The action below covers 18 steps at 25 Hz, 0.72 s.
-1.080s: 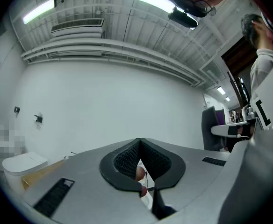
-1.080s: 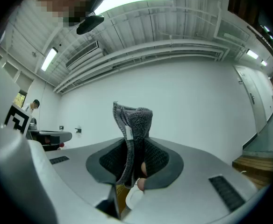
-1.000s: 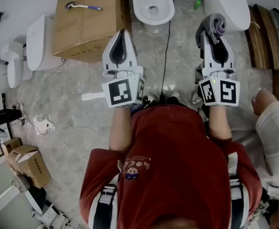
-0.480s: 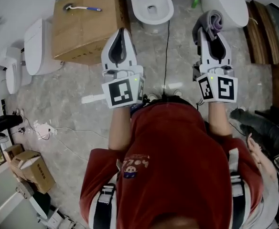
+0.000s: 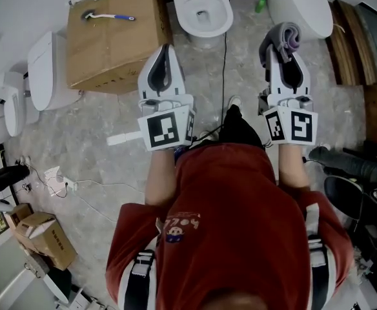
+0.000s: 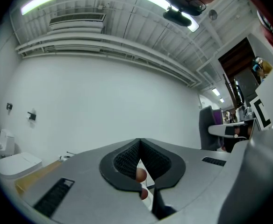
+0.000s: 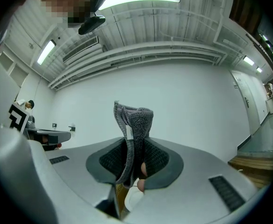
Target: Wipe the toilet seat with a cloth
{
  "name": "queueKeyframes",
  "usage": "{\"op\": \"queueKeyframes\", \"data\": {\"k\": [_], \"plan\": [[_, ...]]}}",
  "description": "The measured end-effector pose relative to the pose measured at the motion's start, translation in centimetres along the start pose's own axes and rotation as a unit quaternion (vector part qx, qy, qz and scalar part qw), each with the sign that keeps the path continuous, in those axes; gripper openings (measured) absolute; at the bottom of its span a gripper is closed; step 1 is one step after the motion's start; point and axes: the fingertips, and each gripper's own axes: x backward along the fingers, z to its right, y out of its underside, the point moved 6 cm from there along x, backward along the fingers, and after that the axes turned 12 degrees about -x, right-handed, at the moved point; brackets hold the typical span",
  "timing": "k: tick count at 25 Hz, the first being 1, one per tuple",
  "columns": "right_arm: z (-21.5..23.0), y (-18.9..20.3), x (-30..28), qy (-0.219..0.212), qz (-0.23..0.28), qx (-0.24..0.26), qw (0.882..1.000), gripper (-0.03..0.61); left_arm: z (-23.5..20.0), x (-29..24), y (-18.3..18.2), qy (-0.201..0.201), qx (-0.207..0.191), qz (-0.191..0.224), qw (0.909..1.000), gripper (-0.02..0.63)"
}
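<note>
One grey, knitted cloth [image 7: 136, 118], folded double, stands pinched in the right claw [image 7: 132, 148]; the left claw [image 6: 140, 146] is closed, empty.

The head camera looks down on the left gripper [image 5: 164, 49] and right gripper [image 5: 285, 55]. Each gripper's camera sits close behind its jaws, facing a white wall [image 6: 104, 92].

free: floor [image 5: 241, 70] lane between box [image 5: 114, 41] and right toilet [image 5: 301, 8], up to middle toilet [image 5: 222, 18] | blocked: box at left, cable [image 5: 224, 70] along lane, bottle [image 5: 260, 5] by right toilet
</note>
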Motion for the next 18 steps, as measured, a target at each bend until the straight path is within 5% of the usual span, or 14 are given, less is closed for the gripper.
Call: {"op": "queueKeyframes", "data": {"k": [18], "plan": [[13.1,0.4,-15.3,-0.006,-0.015,-0.031,0.999,0.086,3.4,-18.0,0.8,-0.032,-0.001,-0.015,0.9994,0.011]]}}
